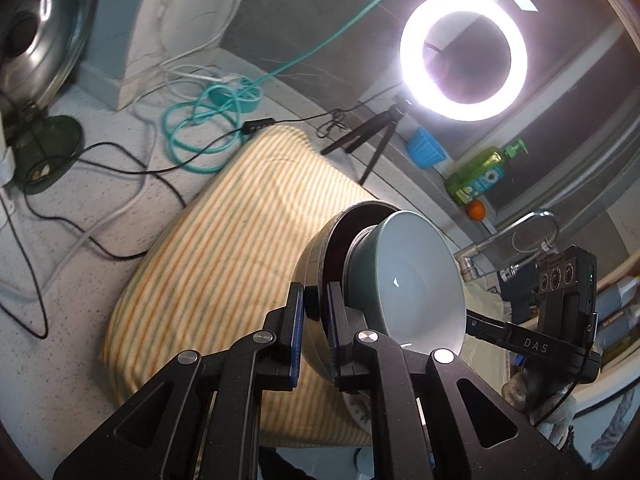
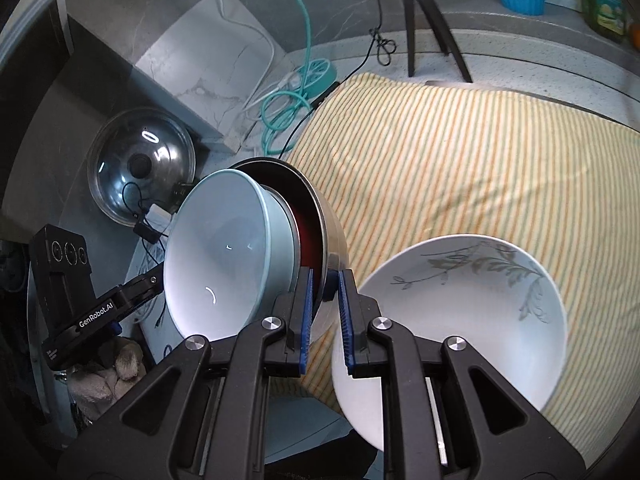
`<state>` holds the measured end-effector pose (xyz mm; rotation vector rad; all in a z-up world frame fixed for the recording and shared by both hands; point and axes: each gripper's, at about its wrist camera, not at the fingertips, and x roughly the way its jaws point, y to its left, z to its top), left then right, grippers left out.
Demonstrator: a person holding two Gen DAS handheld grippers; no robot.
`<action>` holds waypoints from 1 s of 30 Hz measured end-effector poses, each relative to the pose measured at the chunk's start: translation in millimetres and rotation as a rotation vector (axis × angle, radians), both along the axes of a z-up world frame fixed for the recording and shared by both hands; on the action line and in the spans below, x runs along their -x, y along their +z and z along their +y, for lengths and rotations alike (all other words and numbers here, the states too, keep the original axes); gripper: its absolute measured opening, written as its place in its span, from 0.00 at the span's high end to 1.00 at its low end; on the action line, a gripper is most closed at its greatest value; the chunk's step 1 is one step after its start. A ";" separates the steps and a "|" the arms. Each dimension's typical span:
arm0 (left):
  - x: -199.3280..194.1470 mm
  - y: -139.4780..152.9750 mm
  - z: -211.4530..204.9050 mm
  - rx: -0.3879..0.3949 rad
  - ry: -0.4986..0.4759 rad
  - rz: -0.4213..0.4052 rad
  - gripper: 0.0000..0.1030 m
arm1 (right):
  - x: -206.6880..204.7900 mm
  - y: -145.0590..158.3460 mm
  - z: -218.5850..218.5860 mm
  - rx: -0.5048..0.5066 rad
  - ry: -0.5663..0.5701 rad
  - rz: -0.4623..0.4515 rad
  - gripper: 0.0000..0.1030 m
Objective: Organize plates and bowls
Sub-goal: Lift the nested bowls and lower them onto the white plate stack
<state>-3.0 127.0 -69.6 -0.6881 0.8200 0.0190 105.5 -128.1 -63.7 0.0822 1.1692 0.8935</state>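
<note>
A stack of nested bowls hangs in the air between my two grippers: a steel bowl point(image 1: 316, 236) with a dark red inside point(image 2: 306, 220) on the outside, and a teal bowl point(image 1: 416, 276) with a white inside point(image 2: 220, 248) within it. My left gripper point(image 1: 316, 312) is shut on the steel bowl's rim. My right gripper point(image 2: 325, 280) is shut on the same rim from the opposite side. A white bowl with a grey leaf pattern point(image 2: 460, 312) sits on the striped cloth point(image 2: 460, 160) just right of my right gripper.
A lit ring light on a small tripod point(image 1: 464, 52) stands behind the cloth. Teal and black cables point(image 1: 200, 120) lie on the speckled counter. A glass pot lid point(image 2: 140, 168) leans at the left. A blue cup point(image 1: 426, 148), green soap bottle point(image 1: 480, 172) and faucet point(image 1: 520, 232) are nearby.
</note>
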 end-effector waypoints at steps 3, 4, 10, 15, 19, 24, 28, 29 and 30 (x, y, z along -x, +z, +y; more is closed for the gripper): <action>-8.6 4.0 -10.4 0.001 -0.039 -0.013 0.91 | -0.9 5.2 -18.5 -0.008 -0.037 -0.005 0.87; -11.6 4.8 -14.0 0.003 -0.053 -0.016 0.91 | -1.4 6.5 -23.9 -0.010 -0.051 -0.007 0.87; -30.4 4.9 -39.4 0.008 -0.139 -0.019 0.91 | -2.8 9.1 -59.5 -0.007 -0.131 -0.008 0.87; -41.1 0.6 -60.6 0.007 -0.204 -0.005 0.91 | -1.4 6.3 -87.0 0.007 -0.190 -0.003 0.87; -47.1 -7.5 -76.4 0.015 -0.249 0.023 0.91 | -2.0 0.1 -105.5 0.020 -0.231 0.011 0.87; -48.9 -15.6 -88.6 0.019 -0.284 0.052 0.91 | -0.4 -8.6 -121.6 0.033 -0.265 0.030 0.87; -51.7 -18.0 -94.6 0.009 -0.301 0.065 0.91 | -0.1 -15.6 -129.1 0.041 -0.278 0.044 0.87; -52.9 -18.8 -96.5 0.007 -0.306 0.070 0.91 | 0.0 -17.8 -130.4 0.043 -0.281 0.048 0.87; -53.4 -19.5 -98.0 0.006 -0.308 0.073 0.91 | 0.3 -19.6 -131.4 0.045 -0.283 0.052 0.87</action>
